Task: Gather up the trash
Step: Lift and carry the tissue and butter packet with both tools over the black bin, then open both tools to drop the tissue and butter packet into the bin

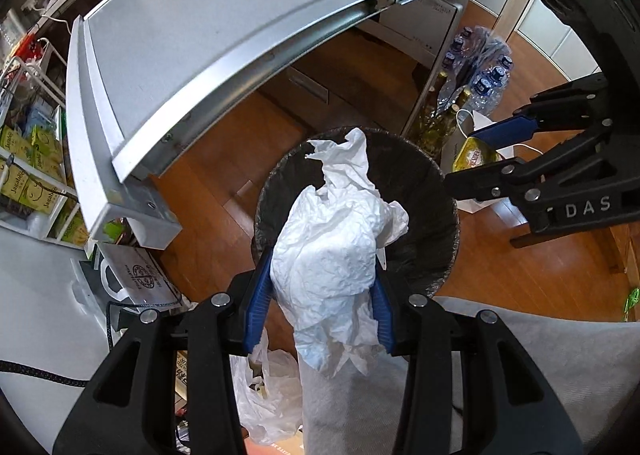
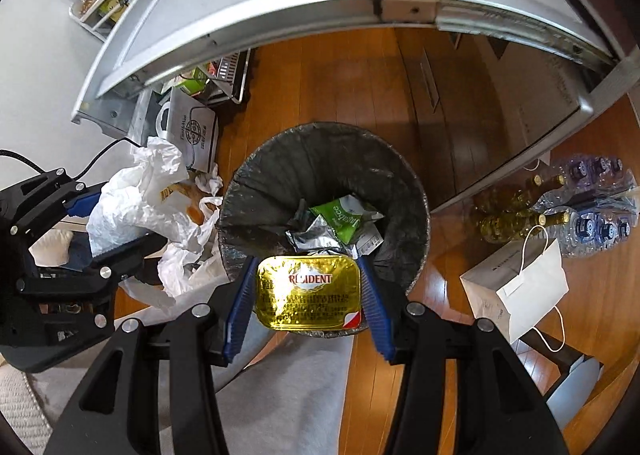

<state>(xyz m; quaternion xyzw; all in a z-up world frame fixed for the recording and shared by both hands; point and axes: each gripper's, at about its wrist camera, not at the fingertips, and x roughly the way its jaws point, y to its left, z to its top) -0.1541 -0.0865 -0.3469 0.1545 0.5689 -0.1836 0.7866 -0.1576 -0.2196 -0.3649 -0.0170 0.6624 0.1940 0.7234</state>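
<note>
The left gripper [image 1: 320, 295] pinches a crumpled white paper napkin [image 1: 336, 247] between its blue pads at the lower centre of the left wrist view, held over the round bin with a black liner [image 1: 440, 223]. The right gripper [image 2: 306, 295] clamps a gold foil rectangular butter packet [image 2: 308, 293] at the lower centre of the right wrist view, above the bin's near rim [image 2: 240, 191]. Inside lie a green wrapper [image 2: 344, 217] and silver foil scraps [image 2: 308, 237]. White plastic bags [image 2: 136, 191] sit left of the bin; a white paper bag [image 2: 524, 287] stands at right.

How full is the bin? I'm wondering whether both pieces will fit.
Nearly empty: in the right wrist view the trash bin shows only a few wrappers at its bottom, liner walls bare above.
</note>
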